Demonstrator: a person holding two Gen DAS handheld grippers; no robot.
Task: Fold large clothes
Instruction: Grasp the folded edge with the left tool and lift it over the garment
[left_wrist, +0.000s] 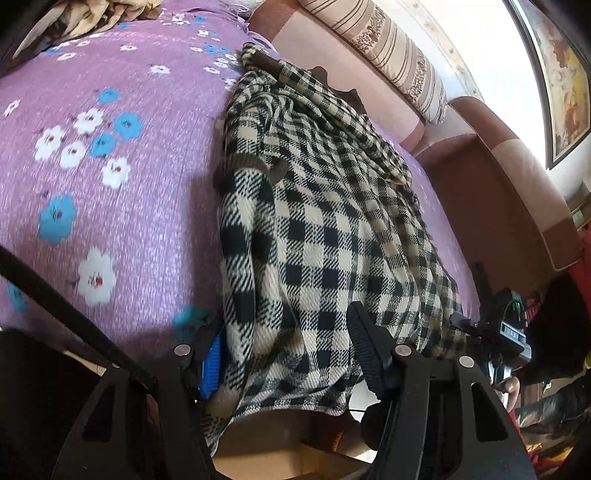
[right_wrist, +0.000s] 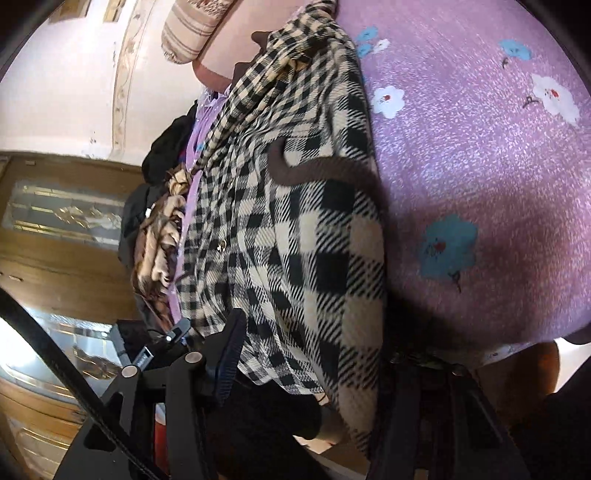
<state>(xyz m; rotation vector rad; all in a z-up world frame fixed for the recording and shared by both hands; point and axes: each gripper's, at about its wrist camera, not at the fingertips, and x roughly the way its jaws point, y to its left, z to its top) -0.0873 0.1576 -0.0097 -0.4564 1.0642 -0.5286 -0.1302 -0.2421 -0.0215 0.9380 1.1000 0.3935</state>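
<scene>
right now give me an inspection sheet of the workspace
surface: purple floral bedsheet, mostly bare.
job's things: checked garment lying lengthwise, near hem hanging over the bed edge.
clutter: crumpled brown fabric pile beside the garment.
grippers: left gripper and right gripper each straddle the hem; whether their pads press it, cannot tell.
cables: black cable near the left gripper.
surroundings: striped pillow, pink headboard, wooden door.

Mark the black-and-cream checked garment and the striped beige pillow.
black-and-cream checked garment (left_wrist: 325, 236), left wrist view, middle of the fabric.
striped beige pillow (left_wrist: 391, 48), left wrist view, middle of its top side.
</scene>
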